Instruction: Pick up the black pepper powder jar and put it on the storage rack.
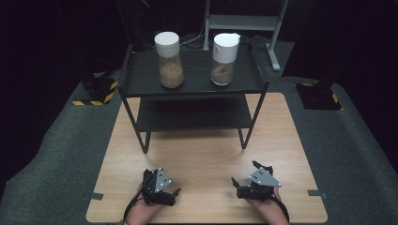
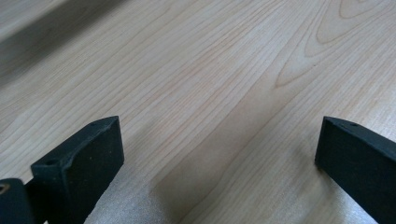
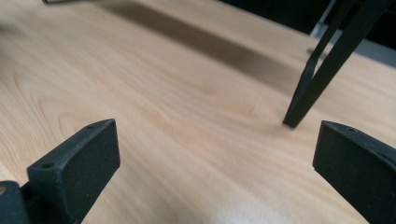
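Two clear jars with white lids stand on the top of a black two-tier shelf [image 1: 197,86]. The left jar [image 1: 169,60] and the right jar [image 1: 224,59] each hold brown powder at the bottom. Both grippers rest low over the wooden table [image 1: 206,154], near its front edge and well short of the shelf. My left gripper [image 1: 164,189] [image 2: 219,140] is open over bare wood, nothing between its jaws. My right gripper [image 1: 246,174] [image 3: 217,144] is open too, and a black shelf leg [image 3: 322,70] stands beyond its jaws to the right.
The shelf's lower tier [image 1: 192,115] carries nothing that I can see. Grey carpet [image 1: 61,154] surrounds the table. A metal frame [image 1: 244,21] stands behind the shelf, and black-and-yellow striped bases [image 1: 96,93] sit on the floor at both sides.
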`<move>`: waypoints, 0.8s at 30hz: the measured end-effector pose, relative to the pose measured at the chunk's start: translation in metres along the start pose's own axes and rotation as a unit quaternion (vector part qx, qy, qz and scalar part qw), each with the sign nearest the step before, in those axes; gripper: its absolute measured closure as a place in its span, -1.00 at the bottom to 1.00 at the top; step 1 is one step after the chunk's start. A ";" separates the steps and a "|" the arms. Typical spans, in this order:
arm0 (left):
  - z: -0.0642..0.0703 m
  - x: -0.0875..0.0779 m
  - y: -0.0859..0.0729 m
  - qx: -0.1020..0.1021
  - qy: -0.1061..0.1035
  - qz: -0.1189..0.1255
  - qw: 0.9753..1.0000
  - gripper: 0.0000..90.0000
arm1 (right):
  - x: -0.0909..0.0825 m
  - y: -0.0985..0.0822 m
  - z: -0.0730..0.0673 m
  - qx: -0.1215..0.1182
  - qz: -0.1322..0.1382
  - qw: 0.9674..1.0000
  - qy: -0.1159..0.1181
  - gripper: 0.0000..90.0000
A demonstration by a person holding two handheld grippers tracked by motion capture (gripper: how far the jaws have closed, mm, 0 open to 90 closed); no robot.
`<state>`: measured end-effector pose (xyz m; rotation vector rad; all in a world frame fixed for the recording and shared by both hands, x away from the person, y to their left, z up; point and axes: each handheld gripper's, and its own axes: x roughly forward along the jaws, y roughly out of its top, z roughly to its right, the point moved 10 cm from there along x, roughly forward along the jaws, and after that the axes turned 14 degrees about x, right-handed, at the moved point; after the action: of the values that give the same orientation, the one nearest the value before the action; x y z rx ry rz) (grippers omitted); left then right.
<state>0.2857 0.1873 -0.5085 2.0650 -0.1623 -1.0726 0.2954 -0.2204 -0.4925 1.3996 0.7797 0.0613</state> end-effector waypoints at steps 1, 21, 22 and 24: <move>0.000 0.000 0.000 -0.001 0.000 0.000 1.000 -0.97 | 0.001 -0.002 0.000 -0.002 -0.006 1.000 -0.003 -1.00; 0.003 0.000 0.001 0.009 0.005 -0.001 1.000 -0.97 | -0.006 -0.012 0.002 -0.039 -0.028 0.999 -0.024 -1.00; 0.003 0.000 0.001 0.008 0.005 -0.002 1.000 -0.97 | -0.006 -0.011 0.002 -0.039 -0.030 0.999 -0.024 -1.00; 0.003 0.000 0.001 0.008 0.005 -0.002 1.000 -0.97 | -0.005 -0.010 0.001 -0.041 -0.039 0.998 -0.023 -1.00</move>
<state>0.2834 0.1852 -0.5089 2.0845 -0.1629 -1.0665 0.2884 -0.2258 -0.4996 1.2865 0.7842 -0.0007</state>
